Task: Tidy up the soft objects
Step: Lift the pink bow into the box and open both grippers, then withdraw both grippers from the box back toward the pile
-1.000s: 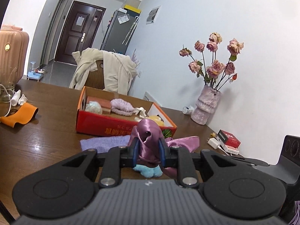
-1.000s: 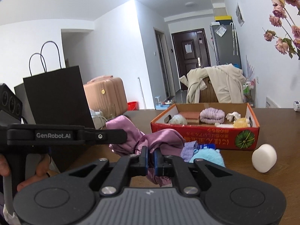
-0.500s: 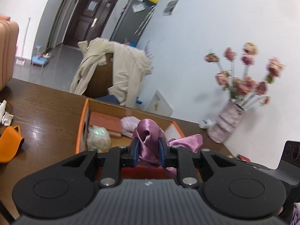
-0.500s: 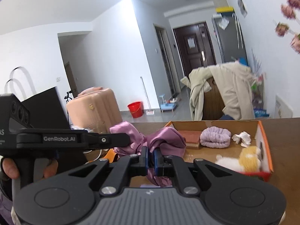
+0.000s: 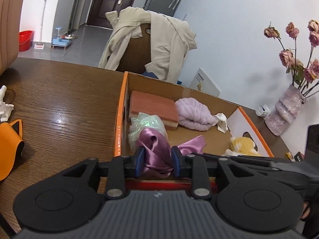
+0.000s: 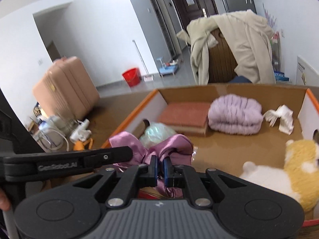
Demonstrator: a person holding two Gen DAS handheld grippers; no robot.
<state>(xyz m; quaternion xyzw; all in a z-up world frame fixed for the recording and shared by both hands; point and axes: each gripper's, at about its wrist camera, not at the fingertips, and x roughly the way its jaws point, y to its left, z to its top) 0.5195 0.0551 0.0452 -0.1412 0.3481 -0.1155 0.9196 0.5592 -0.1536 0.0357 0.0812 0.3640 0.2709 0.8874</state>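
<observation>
Over the near edge of the orange-rimmed cardboard box [image 5: 120, 107], the left gripper [image 5: 156, 160] and the right gripper [image 6: 160, 167] each pinch a fold of the purple satin cloth [image 5: 154, 149], which hangs between them. Inside the box, a pink sponge [image 5: 153, 104] and a lilac knitted bundle [image 5: 194, 114] lie along the far edge; a yellow plush toy [image 6: 299, 159] sits at the near right corner.
</observation>
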